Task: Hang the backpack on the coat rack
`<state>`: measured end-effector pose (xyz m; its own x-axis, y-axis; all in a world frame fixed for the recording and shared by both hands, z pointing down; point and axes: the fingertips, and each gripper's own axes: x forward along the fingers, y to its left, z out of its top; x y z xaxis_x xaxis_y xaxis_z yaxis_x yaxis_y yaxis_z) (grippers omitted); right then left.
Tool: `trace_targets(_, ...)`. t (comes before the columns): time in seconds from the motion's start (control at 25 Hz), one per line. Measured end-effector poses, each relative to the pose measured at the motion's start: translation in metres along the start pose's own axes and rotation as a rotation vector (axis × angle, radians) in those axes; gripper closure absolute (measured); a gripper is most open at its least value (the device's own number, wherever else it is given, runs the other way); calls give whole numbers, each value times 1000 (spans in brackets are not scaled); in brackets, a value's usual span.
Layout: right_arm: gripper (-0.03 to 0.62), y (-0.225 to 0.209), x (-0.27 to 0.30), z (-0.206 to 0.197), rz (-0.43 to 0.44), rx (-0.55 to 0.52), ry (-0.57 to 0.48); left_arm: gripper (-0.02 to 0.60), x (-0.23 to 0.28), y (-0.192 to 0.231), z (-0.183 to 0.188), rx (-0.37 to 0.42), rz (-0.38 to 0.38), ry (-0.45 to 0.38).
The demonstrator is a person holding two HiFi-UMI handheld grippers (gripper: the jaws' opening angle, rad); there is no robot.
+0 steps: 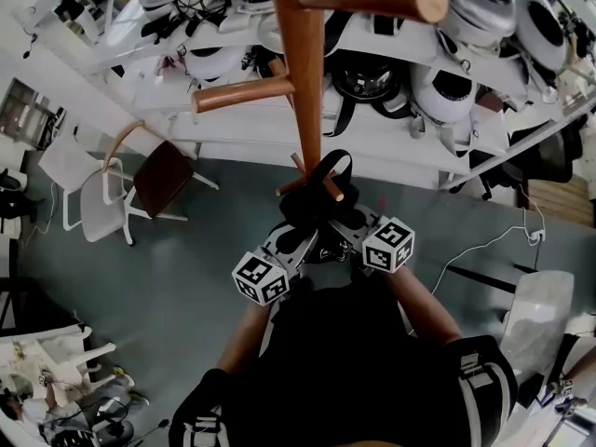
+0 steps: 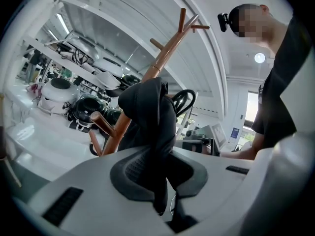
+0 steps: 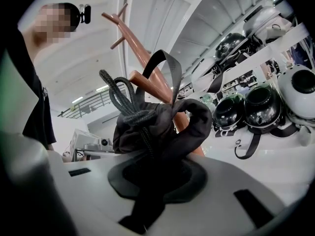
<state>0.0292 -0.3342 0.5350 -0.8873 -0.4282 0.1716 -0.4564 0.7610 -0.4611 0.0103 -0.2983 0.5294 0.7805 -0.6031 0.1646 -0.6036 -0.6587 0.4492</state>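
White shelves line the back wall above a grey floor, and we see them packed with helmets, black and white, straps hanging off the edge. Two chairs stand at the left. We find the black backpack up against the wooden pole of the coat rack, at its short lower pegs. Its grey strap loop stands beside the pole; we cannot tell whether it sits over a peg. Left gripper pinches a fold of bag fabric, jaws nearly together. Right gripper pinches bunched fabric by the braided cord. Small blue sign, print too small to read. Marker cubes carry black-and-white square patterns.
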Motion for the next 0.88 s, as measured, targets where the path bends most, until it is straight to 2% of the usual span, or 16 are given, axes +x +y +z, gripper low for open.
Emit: trace_targets(0.88,520,-25,30,-29,7,24,96,526,5,44,-33,-36,72,75)
